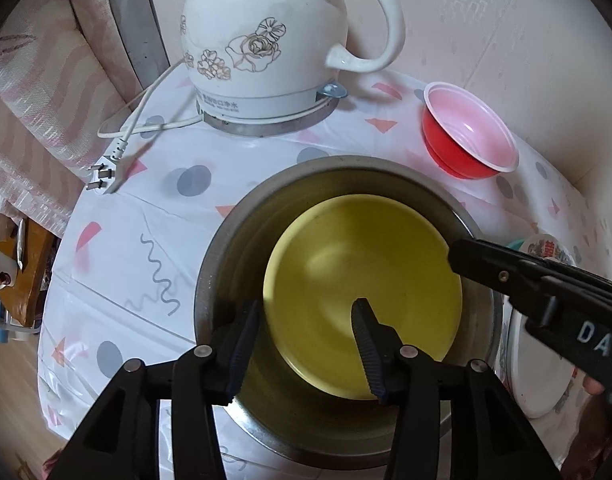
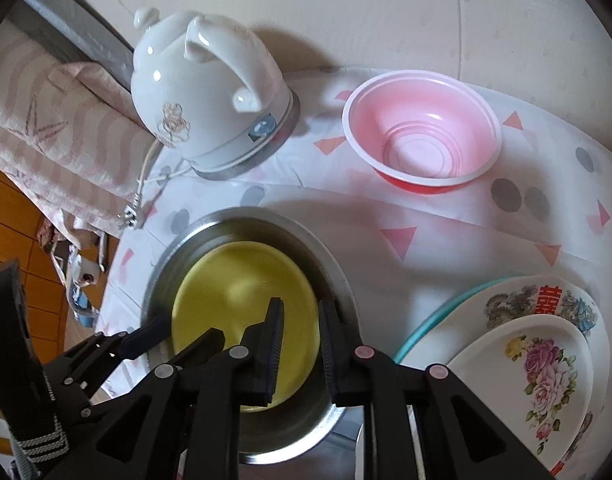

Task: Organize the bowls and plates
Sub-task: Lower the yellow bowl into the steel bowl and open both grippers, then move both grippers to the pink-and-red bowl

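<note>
From my left wrist camera, my left gripper (image 1: 306,344) hangs over the near rim of the yellow bowl (image 1: 362,292), which sits nested inside the steel basin (image 1: 210,264) near the front edge of the table (image 1: 154,200). Its jaws stand spread, one outside the yellow rim and one inside, neither pad pressing on it. My right gripper (image 1: 458,256) reaches in from the right over the basin's far rim. A white kettle (image 1: 274,44) stands toward the back edge, and a red bowl (image 1: 470,136) sits at the back right, well apart from the basin.

From my right wrist camera, my right gripper (image 2: 300,340) has its jaws only narrowly parted, astride the yellow bowl's (image 2: 234,300) right rim, and I see no pinch on it. The left gripper (image 2: 154,332) shows at the basin's (image 2: 342,280) left side. The red bowl (image 2: 422,128) waits empty near the back edge; a stack of patterned plates (image 2: 546,364) lies at the right edge.

I judge the yellow bowl just seated and let go. Next I'd lift both grippers clear, then fetch the red bowl, gripping its thin rim gently.
</note>
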### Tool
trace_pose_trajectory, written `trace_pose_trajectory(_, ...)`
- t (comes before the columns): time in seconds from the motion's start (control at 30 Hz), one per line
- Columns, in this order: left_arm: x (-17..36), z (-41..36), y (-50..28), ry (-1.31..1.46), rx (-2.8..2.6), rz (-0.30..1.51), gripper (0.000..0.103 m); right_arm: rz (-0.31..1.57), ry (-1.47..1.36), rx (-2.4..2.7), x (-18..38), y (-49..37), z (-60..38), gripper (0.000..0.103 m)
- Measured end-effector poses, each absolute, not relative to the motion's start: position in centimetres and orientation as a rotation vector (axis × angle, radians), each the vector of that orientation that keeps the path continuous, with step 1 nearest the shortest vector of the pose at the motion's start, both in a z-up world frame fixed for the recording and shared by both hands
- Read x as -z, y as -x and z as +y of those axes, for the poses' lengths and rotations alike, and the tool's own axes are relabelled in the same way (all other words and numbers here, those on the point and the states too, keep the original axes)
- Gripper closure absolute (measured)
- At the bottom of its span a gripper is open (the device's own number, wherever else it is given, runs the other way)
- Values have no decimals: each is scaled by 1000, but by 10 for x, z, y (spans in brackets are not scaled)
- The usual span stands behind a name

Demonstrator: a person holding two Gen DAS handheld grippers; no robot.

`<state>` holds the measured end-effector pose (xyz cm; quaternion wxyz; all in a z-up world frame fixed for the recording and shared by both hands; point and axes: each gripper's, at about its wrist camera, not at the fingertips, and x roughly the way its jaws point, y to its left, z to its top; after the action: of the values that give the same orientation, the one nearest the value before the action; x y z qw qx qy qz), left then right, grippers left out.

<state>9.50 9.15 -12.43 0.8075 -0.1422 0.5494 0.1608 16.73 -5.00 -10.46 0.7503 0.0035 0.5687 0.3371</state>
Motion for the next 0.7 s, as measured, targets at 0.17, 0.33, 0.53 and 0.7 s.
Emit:
trace_pose_trajectory(0.17, 118, 91, -90, 323, -350, 1156, 43, 1235, -33, -734, 100, -168, -55, 85)
trace_pose_trajectory(0.33, 111, 90, -87, 340, -348, 1133, 30, 1237, -58, -732, 100, -167, -60, 85)
trace_pose_trajectory(0.53, 110, 92, -87, 389, -332, 1115, 24, 1220, -115, -717, 99, -167, -77, 85)
trace_pose_trajectory(0.7, 107, 88, -88, 383, -331, 1112, 23, 1208, -170, -688, 100, -172, -96, 85)
